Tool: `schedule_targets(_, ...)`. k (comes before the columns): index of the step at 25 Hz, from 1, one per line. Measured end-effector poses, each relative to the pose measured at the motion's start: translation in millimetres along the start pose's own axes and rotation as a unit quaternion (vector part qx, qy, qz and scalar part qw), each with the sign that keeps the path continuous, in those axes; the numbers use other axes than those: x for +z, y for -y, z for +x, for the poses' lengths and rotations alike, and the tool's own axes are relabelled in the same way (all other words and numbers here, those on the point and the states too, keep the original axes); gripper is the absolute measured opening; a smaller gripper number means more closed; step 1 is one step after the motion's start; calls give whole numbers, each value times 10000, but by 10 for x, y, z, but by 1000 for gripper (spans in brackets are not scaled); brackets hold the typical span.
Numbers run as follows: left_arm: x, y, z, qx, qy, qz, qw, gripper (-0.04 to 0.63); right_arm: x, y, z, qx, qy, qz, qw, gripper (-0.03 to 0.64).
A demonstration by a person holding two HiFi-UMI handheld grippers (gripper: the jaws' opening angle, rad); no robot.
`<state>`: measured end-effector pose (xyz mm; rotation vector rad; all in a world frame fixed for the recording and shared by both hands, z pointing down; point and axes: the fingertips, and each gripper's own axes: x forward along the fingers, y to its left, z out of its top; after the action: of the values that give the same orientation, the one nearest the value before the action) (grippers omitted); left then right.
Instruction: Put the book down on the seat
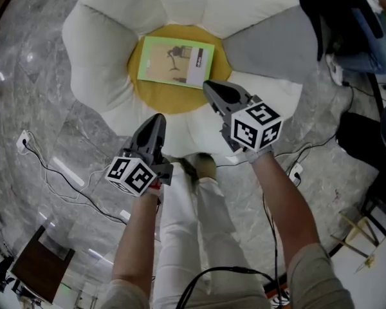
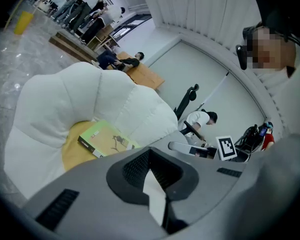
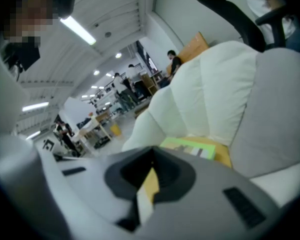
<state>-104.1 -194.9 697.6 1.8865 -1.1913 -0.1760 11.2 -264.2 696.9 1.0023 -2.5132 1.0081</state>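
Book flat on the seat; both tongs closed and empty, hanging short of it.

Nearest, the left tongs (image 1: 158,121) and right tongs (image 1: 210,87) have their jaws together and hold nothing. The right tip is just short of the book (image 1: 175,62), which lies ahead of both on the yellow centre (image 1: 156,98) of the seat (image 1: 96,50). It looks like a thin paperback: probably light, a little bendy, with a slick cover, best pinched at the free near edge. The puffy petals ring it, so come in from above. A grey cushion (image 1: 270,47) lies right of the right tongs, and floor cables (image 1: 51,172) left of the left tongs, well apart.
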Motion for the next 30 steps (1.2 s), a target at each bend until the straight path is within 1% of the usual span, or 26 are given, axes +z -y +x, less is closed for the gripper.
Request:
schedule_targets(2, 14, 112, -70, -74, -13, 68, 9999, 21, 18, -134, -107, 63, 10, -73, 10000, 14)
schedule_targets(6, 196, 294, -220, -69, 178, -52, 9998, 21, 78, -460, -301, 268, -54, -336, 9991, 14)
schedule_targets(8, 283, 389, -298, -77, 284, -81, 9995, 21, 121, -630, -399, 372, -69, -383, 9986, 14)
schedule_targets(13, 439, 665, -424, -179, 394, -13, 9991, 21, 272, -982, -628, 522, -31, -554, 9971, 14)
schedule_targets(17, 541, 828, -501, -261, 481, 51, 9985, 21, 394, -1179, -759, 613, 15, -626, 9962, 14)
schedule_targets(24, 711, 1121, -683, -276, 632, 87, 9976, 21, 482, -1332, -1011, 523, -8, -616, 9967, 14)
schedule_targets(30, 871, 1403, -855, -357, 561, 405, 9970, 21, 758, -1369, -1244, 318, 330, -285, 9985, 14)
